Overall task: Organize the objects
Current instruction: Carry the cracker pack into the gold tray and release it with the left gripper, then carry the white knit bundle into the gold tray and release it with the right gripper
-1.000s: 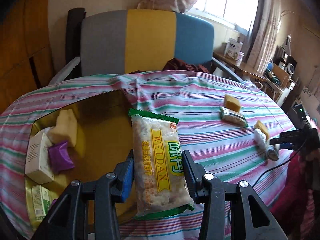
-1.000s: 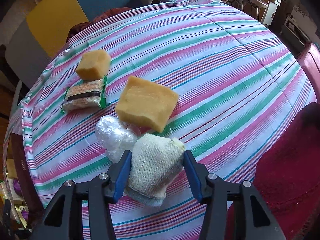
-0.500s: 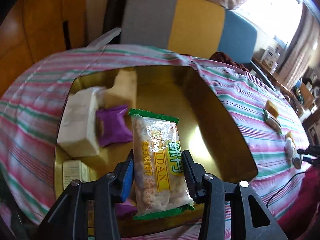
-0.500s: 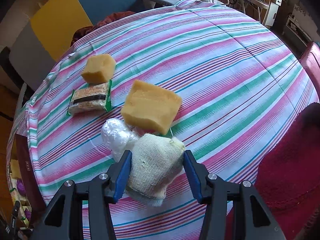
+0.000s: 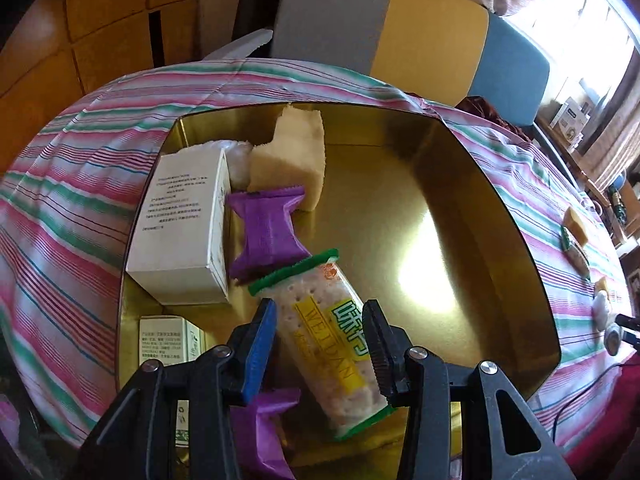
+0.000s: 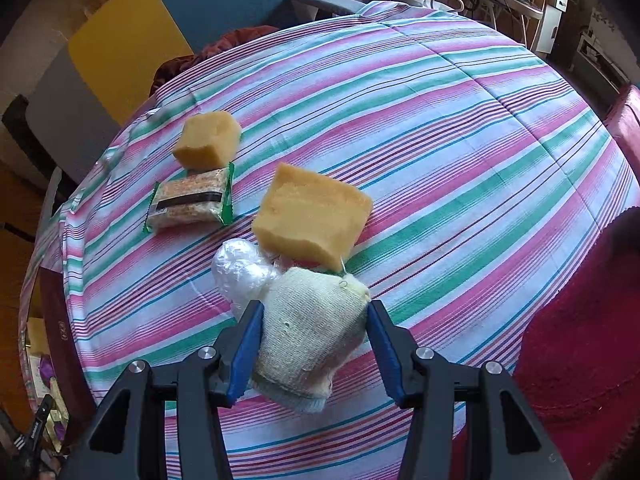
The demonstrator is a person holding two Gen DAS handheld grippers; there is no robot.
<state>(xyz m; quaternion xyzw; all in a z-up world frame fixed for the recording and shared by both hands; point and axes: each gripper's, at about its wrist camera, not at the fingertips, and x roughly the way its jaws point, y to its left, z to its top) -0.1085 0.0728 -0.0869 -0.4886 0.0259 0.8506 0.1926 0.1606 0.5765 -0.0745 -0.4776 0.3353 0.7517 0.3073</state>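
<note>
My left gripper [image 5: 320,332] is over the gold tray [image 5: 460,184]. Its jaws have parted and the green-edged cracker packet [image 5: 328,344] lies tilted between them, its top end on a purple packet [image 5: 268,232]. The tray also holds a white box [image 5: 180,228], a pale sponge [image 5: 292,160], a small green-print box [image 5: 164,340] and another purple packet [image 5: 260,432]. My right gripper [image 6: 314,338] is shut on a cream knitted cloth [image 6: 312,328] at the table's near edge, beside a plastic-wrapped ball [image 6: 240,272].
On the striped tablecloth [image 6: 440,120] lie a large yellow sponge [image 6: 312,220], a small yellow sponge [image 6: 208,140] and a green-edged snack bar [image 6: 190,204]. A grey, yellow and blue chair [image 5: 400,36] stands behind the table. A red cloth [image 6: 580,340] lies at the right.
My left gripper swung left over the tray and lowered; its jaws opened and the cracker packet tilted down onto the purple packet. My right gripper stayed on the cloth.
</note>
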